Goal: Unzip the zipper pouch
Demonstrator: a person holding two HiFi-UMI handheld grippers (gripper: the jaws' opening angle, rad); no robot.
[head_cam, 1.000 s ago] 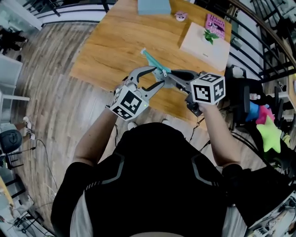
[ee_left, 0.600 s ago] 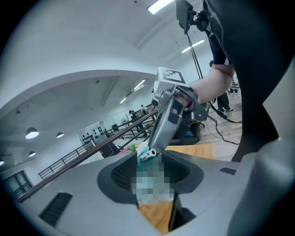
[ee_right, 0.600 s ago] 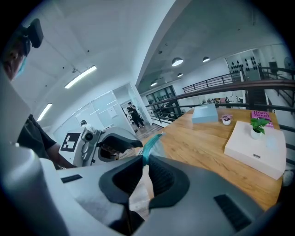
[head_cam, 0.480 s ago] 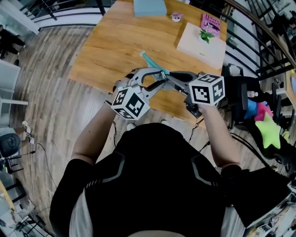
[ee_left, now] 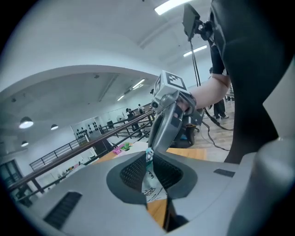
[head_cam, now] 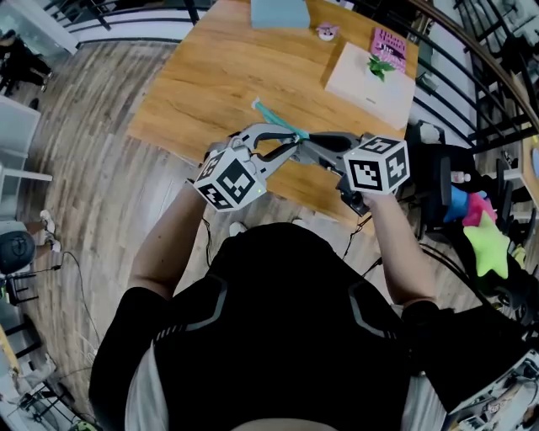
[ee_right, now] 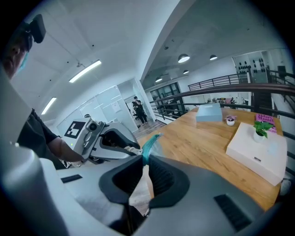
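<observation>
Both grippers are pinching the same thing. The left gripper (ee_left: 149,162), whose jaws have just been closing, has its pads pressed on the zipper pouch (ee_left: 150,184). The right gripper (ee_right: 144,171) is clamped on it from the opposite side, so the two sets of tips nearly meet. The pouch hangs in the air between them, above the near edge of the wooden table (head_cam: 219,67), and its teal zipper strip (head_cam: 274,115) pokes out past the jaws. It looks light and limp, a thin pale printed skin that folds where it is squeezed, so I'd expect it to bunch up rather than resist a pull. The sensible holds are the fabric right at the zipper's end with one gripper and the slider's pull tab with the other, keeping the strip taut between them. A small teal bit sits at the left jaw tips and may be that tab, though it is too small for me to be sure. A tab that size could easily slip from the pads. Farther back on the table stand a white box (head_cam: 370,80) with a little plant on it and a pale blue box (head_cam: 280,12).
</observation>
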